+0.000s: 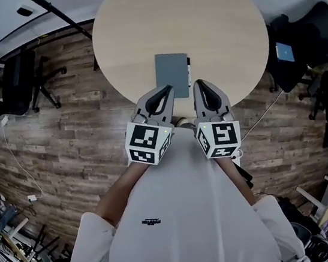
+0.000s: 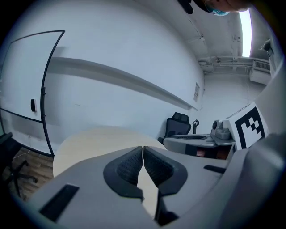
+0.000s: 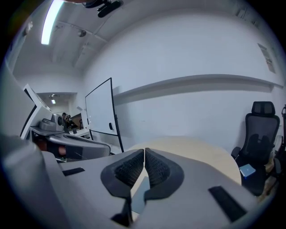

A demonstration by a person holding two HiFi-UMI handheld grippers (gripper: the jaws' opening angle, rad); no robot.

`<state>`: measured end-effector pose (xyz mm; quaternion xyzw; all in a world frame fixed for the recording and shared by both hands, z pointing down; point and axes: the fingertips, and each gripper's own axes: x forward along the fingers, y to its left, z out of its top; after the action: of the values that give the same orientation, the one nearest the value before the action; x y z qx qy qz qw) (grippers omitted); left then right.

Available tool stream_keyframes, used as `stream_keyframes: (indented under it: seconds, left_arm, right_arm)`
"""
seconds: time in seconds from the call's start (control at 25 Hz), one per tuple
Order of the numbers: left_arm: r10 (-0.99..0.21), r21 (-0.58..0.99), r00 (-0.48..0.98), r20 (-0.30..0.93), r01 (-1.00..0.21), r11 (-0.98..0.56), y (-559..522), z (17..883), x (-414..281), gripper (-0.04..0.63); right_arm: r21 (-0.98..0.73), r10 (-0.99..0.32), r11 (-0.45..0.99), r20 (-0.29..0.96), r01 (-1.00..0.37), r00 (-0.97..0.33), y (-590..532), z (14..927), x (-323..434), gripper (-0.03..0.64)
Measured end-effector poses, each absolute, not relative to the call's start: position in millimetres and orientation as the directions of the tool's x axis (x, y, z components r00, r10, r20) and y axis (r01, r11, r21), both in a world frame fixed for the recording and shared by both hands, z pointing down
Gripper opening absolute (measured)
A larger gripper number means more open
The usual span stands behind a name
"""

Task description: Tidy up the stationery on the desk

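left gripper (image 1: 166, 89), right gripper (image 1: 197, 84) both pinched closed, empty, hovering 6 o'clock of notebook (image 1: 172, 75); pen (image 1: 189, 68) along its 3 o'clock edge, likely tidied together.

Table (image 1: 209, 24): book (image 1: 172, 75) on it, toward the near edge, about midway across. Pen (image 1: 189, 68) along the book's right edge; touching or just beside, cannot tell. Left gripper (image 1: 166, 90) and right gripper (image 1: 199, 85) side by side over the near edge, just nearer than the book. Left of table: chair (image 1: 19, 81). Right of table: further chairs (image 1: 299, 36). Far left, cable (image 1: 15, 155) on floor (image 1: 80, 139).
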<state>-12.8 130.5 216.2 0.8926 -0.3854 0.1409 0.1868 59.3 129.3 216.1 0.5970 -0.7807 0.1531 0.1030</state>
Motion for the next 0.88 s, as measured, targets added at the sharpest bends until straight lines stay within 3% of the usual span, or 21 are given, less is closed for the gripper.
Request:
stream_keyframes:
  seconds: [0.88]
  left_arm:
    - [-0.620,0.209,0.663,0.420,-0.735,-0.645,133,237,-18,0.025]
  right_arm:
    - [-0.114,-0.897,0.208,0.374,-0.971,-0.236,132,236,61,0.035]
